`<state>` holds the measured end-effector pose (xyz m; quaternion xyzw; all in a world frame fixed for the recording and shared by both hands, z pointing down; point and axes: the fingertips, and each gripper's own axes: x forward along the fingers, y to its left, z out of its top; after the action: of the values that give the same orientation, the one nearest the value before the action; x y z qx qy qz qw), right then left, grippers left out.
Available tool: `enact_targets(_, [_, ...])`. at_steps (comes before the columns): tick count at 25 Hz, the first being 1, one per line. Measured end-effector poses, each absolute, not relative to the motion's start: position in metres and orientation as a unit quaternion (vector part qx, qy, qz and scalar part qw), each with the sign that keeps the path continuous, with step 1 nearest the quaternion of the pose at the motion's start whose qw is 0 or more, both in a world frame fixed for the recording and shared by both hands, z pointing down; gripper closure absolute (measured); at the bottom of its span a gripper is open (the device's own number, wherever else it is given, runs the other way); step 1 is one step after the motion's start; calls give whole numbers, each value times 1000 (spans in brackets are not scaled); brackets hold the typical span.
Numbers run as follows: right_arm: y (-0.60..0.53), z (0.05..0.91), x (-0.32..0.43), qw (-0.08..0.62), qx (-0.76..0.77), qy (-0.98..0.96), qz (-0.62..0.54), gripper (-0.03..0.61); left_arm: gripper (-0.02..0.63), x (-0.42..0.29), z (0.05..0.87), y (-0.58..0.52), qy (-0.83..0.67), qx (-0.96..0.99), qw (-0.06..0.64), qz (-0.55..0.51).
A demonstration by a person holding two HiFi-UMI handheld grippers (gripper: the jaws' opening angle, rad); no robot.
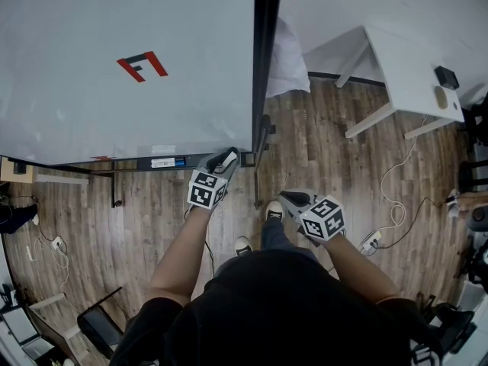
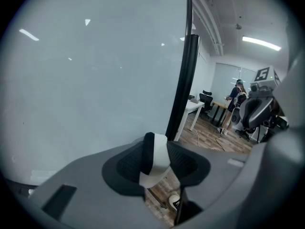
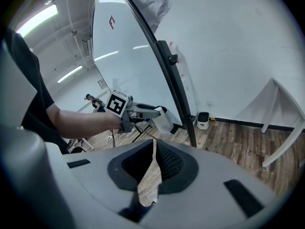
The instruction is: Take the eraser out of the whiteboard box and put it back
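Now, eraser: clamped in the left hand-held gripper, by the whiteboard's lower corner.
Whiteboard box: on the board's bottom rail, at 9 o'clock from the eraser; white and blue contents too small to tell.
Right hand-held gripper: jaws together, nothing between them, at 4 o'clock from the left one.

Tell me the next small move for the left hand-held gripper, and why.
Probably ease the left hand-held gripper toward the tray along the lower edge of the whiteboard. Its jaws are closed on the eraser, held in the air by the board's corner, so putting it back looks like what remains.
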<state>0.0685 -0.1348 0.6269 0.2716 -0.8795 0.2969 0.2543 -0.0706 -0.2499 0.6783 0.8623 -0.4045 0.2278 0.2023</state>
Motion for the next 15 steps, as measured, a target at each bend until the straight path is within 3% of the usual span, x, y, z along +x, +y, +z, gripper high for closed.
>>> enact_targets(15, [-130, 617, 69, 248, 274, -884, 285, 563, 440, -74, 667, -243, -414, 861, 194, 223])
